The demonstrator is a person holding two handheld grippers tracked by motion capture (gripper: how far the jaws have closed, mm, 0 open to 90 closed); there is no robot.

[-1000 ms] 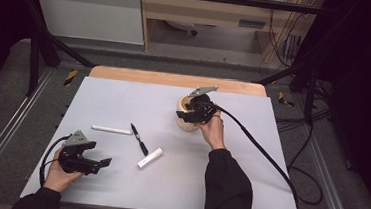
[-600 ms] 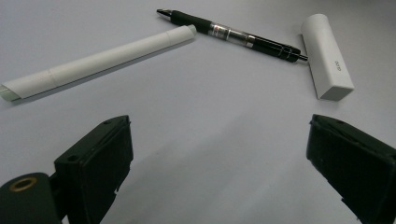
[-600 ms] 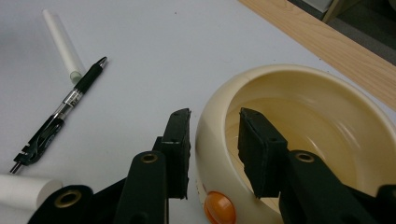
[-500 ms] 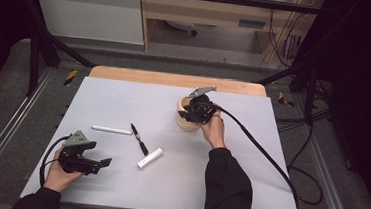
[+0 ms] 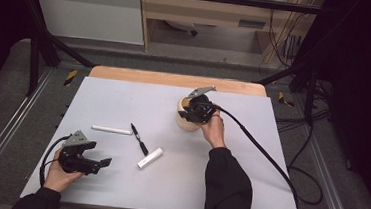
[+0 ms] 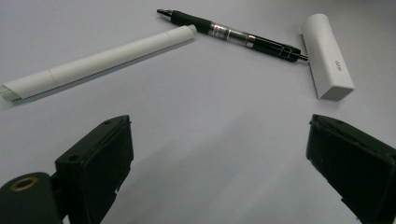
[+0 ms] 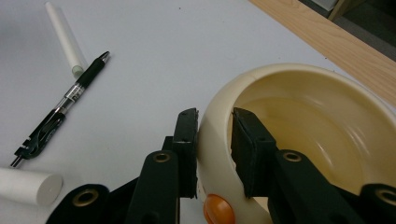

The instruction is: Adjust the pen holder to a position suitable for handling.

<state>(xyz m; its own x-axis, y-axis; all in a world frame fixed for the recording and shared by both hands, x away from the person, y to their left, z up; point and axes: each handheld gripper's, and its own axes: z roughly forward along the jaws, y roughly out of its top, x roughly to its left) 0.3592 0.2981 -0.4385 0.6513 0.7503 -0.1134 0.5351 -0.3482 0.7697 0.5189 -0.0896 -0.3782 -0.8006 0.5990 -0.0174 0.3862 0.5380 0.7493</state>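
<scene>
A cream bowl [image 5: 185, 121] with an orange spot on its side stands at the table's back right. My right gripper [image 5: 189, 114] straddles its rim, one pad outside the wall and one inside [image 7: 215, 116]. Its jaws have just been closing, and the pads press on the bowl [image 7: 317, 102] wall. My left gripper [image 5: 99, 162] rests low at the front left, jaws wide open [image 6: 219, 135] with nothing between them. Ahead of it lie a white stick [image 6: 102, 60], a black pen [image 6: 233, 35] and a short white block [image 6: 327, 56].
The pen [image 5: 139, 139], white stick [image 5: 112, 129] and white block [image 5: 149, 158] lie mid-table between the two hands. A wooden strip [image 5: 175, 78] runs along the table's far edge. A black cable [image 5: 260, 150] trails from the right gripper off the right side.
Neither hand has shifted in the high view, and the bowl, pen, stick and block lie where they were.
</scene>
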